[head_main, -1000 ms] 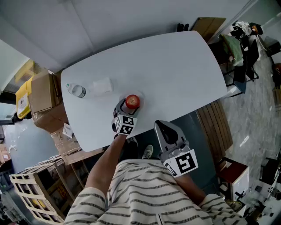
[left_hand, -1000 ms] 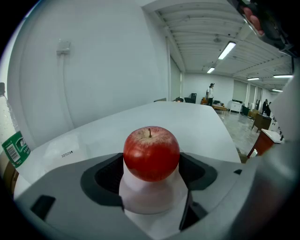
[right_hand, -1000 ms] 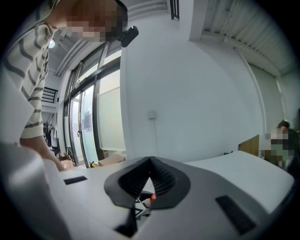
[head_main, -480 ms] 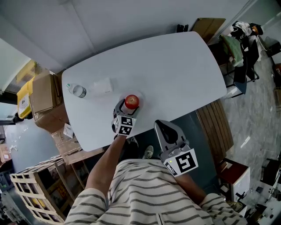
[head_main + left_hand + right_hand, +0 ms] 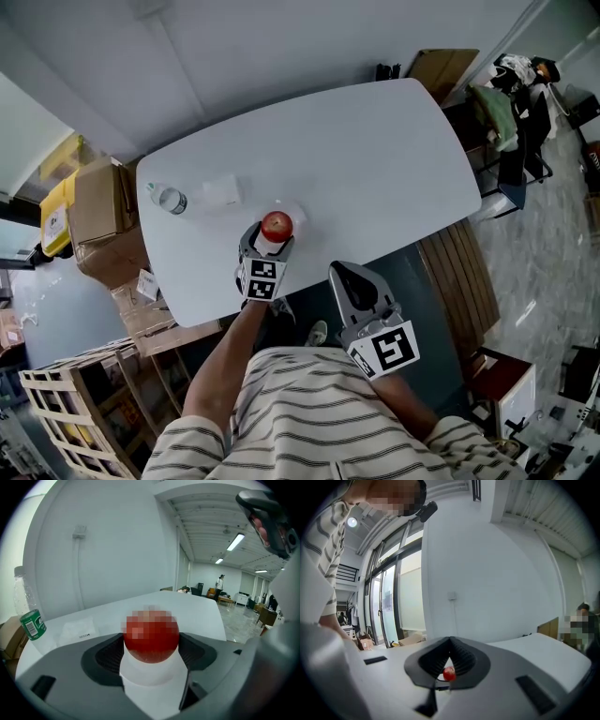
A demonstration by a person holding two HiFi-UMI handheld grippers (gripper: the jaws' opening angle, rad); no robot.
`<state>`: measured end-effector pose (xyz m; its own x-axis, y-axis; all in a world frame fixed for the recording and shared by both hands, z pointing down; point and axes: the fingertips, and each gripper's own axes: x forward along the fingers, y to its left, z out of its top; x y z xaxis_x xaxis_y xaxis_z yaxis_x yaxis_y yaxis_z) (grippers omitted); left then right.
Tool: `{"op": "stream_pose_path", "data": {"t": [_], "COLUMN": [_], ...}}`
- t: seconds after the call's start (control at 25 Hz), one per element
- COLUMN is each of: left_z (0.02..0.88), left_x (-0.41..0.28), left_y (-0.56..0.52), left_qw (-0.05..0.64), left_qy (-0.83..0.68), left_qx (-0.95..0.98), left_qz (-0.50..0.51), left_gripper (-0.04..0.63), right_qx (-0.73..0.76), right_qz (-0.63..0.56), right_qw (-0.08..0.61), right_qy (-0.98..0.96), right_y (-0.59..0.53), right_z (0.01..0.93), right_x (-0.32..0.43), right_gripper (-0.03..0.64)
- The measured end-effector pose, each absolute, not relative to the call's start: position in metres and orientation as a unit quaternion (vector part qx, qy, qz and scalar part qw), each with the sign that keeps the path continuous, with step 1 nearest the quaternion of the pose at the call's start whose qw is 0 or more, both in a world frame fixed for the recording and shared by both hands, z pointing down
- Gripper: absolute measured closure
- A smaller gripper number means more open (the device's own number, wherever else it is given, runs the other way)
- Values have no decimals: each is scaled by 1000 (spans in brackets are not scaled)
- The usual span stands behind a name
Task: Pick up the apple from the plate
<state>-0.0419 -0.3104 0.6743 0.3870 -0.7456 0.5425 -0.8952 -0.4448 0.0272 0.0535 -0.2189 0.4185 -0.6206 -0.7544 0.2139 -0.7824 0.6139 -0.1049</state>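
Observation:
The red apple (image 5: 276,225) sits near the front edge of the white table (image 5: 375,159), over a white plate (image 5: 292,212) that barely stands out from the tabletop. My left gripper (image 5: 271,236) reaches in from the near side. In the left gripper view the apple (image 5: 151,637) fills the gap between the two dark pads (image 5: 107,656), so the left gripper (image 5: 152,654) is shut on it. I cannot tell whether the apple is off the plate. My right gripper (image 5: 350,273) hangs shut off the table's near edge, holding nothing. Through its jaws the apple (image 5: 449,673) shows far off.
A plastic bottle (image 5: 171,200) with a green label stands at the table's left end, and a flat white packet (image 5: 223,190) lies beside it. Cardboard boxes (image 5: 94,211) and a wooden crate (image 5: 66,403) are left of the table. A slatted bench (image 5: 459,272) is to its right.
The left gripper and the apple have shifted slightly toward the table's near edge. The right gripper has stayed where it was.

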Motion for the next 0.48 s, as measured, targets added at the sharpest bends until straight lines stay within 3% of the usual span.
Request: {"op": "stream_pose_path", "data": {"t": [0.48], "left_z": [609], "left_x": [-42], "left_y": [-302], "left_qw": [139], "left_qy": [-529], "left_qx": [818], "left_qz": [181], "left_gripper": [222], "right_qx": [426], "right_qz": [82], "right_qw": [65], "right_qy": [-899], "right_y": [-213], "right_z": [408], "right_x": [54], "right_gripper": [604]}}
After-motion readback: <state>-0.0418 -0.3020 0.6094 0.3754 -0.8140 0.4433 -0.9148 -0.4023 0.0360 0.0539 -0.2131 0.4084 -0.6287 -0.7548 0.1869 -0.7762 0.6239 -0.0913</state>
